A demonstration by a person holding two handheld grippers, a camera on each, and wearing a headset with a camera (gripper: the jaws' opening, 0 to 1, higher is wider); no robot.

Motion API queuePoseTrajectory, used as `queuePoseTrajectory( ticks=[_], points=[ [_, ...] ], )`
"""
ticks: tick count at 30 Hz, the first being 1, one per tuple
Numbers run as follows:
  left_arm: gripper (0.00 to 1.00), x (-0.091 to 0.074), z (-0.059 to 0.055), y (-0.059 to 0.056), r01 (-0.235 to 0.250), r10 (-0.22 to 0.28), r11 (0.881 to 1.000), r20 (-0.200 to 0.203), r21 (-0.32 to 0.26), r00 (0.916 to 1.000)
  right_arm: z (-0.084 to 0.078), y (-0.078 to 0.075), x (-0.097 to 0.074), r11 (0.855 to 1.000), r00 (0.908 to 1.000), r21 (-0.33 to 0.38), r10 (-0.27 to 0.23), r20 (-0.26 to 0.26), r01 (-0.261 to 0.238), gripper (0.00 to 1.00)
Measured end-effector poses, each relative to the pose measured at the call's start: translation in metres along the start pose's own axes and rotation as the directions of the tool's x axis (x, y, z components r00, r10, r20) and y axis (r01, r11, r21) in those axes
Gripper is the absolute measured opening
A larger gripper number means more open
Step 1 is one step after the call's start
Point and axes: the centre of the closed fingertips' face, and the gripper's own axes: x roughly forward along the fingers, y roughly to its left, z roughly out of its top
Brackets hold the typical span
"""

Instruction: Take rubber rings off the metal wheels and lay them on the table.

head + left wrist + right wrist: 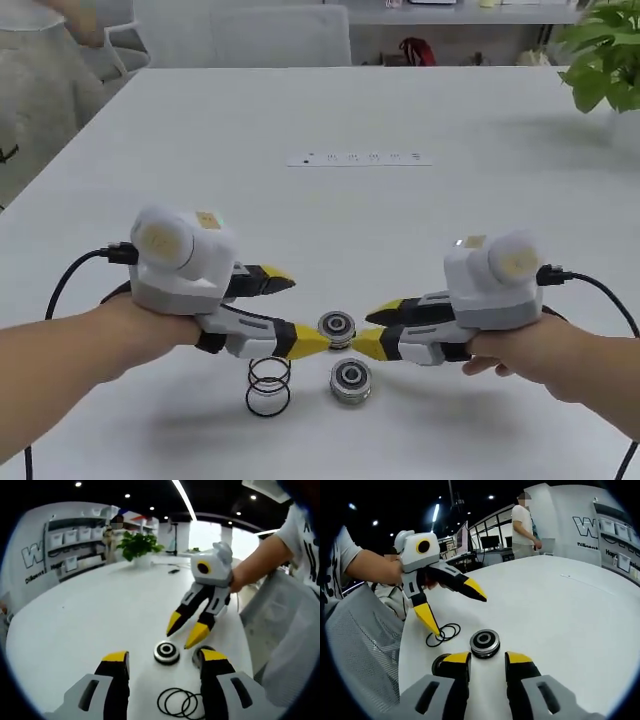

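Lying flat on the white table (420, 110), a few thin black rubber rings (268, 386) overlap each other in a little heap. They are near the person, just under the left gripper (306, 312). The near wheel (351, 381) is round and made of metal, and it sits just beside the rings, on their right. The far wheel (336, 325) looks the same and sits a bit further from the person, between the two grippers. The left gripper comes in from the left with its fingers (262, 281) spread wide, and they hold nothing. One of its yellow tips points at the far wheel and is very close to it, but I cannot tell if they touch. The right gripper (361, 330) comes in from the right. Its fingers are apart too and hold nothing, and the far wheel lies just in front of their tips. In the right gripper view, the near wheel is partly hidden behind one finger. A green plant (605, 60) stands at the far right of the table, well apart from the wheels
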Motion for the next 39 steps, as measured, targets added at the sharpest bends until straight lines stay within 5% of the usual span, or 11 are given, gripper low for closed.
queuePoseTrajectory(
  ticks=[29,34,39],
  points=[
    [0.25,0.032,-0.013,-0.003,0.024,-0.024,1.0,-0.083,0.008,0.9963,-0.006,0.001,0.01,1.0,0.9998,-0.02,0.001,-0.017,-0.001,0.14],
    [0.2,0.032,-0.013,0.001,0.01,-0.006,0.999,-0.086,0.036,0.9962,-0.006,0.0,0.009,1.0,0.9999,-0.012,0.001,-0.012,-0.001,0.14],
    [0.15,0.035,-0.011,-0.004,0.018,-0.005,0.991,-0.096,0.136,0.9954,-0.006,0.0,0.009,1.0,1.0,0.002,0.001,-0.009,-0.001,0.13]
  ],
)
